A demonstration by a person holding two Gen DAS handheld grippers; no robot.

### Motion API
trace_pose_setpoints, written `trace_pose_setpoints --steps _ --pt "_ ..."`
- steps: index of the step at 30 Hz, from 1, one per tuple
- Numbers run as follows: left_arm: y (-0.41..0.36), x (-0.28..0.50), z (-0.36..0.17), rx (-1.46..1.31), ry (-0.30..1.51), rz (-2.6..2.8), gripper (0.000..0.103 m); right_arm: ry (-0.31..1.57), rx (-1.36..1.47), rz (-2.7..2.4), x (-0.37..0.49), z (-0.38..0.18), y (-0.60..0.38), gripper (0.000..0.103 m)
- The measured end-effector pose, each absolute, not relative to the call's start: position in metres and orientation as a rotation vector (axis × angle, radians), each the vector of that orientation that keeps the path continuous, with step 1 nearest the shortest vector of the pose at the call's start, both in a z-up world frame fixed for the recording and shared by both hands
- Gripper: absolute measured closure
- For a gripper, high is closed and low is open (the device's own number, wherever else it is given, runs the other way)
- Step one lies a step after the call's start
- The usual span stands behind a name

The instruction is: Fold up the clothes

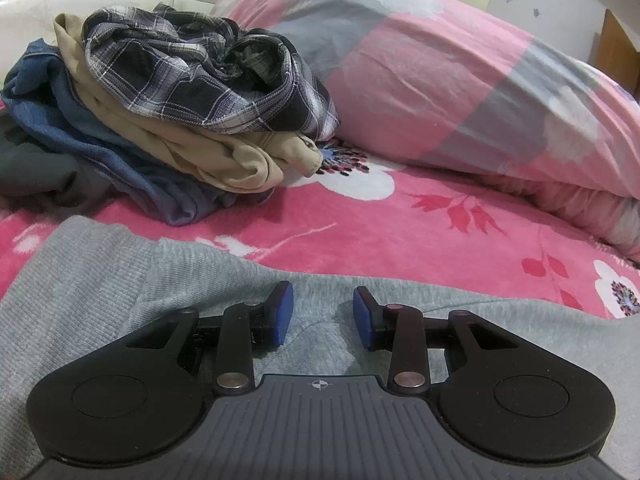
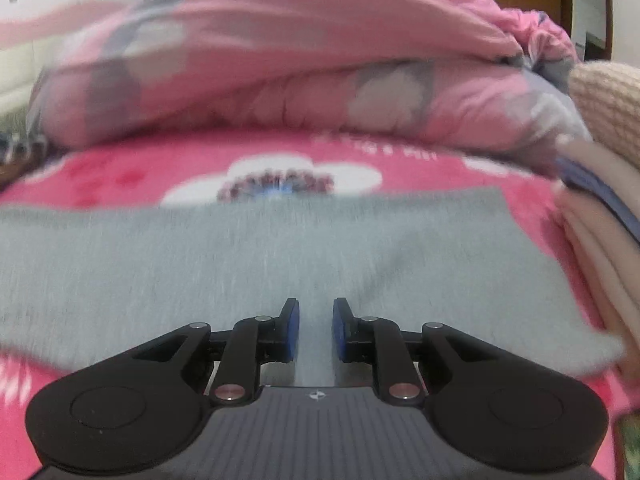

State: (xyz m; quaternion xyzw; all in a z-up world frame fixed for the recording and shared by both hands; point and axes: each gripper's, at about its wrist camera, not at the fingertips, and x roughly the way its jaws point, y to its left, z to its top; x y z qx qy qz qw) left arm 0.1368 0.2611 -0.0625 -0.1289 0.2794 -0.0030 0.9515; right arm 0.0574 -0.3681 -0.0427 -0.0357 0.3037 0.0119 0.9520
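**Speaker one:** Grey sweater [image 1: 100, 280] is lying flat on the pink floral bedspread [image 1: 400, 232], under both our tools. We are holding the left gripper [image 1: 323, 314] spread and empty, the right gripper [image 2: 316, 330] narrowly parted, pinching nothing.

**Speaker two:** Our right view is blurring. We are risking snagging one layer and dragging the sweater askew, or nudging the folded stack [image 2: 592, 248] just beside it.

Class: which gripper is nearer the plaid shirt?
Left. The left gripper has the plaid shirt ahead to its left; the right gripper shows it only at the far left edge.
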Motion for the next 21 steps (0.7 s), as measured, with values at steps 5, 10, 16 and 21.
trace_pose_setpoints --steps 5,10,16,21 --pt "0.261 0.137 -0.063 -0.257 0.567 -0.004 0.068 0.632 -0.119 0.074 0.078 -0.055 -0.383 0.085" --pt "0.26 0.137 -0.063 -0.253 0.567 -0.003 0.068 0.656 0.018 -0.318 0.063 -0.037 -0.495 0.079" --pt "0.259 0.137 -0.063 -0.247 0.566 0.0 0.068 0.597 0.021 -0.228 0.046 -0.017 -0.466 0.079" --pt "0.258 0.137 -0.064 -0.248 0.566 0.0 0.068 0.665 -0.017 -0.345 0.041 -0.037 -0.48 0.079"
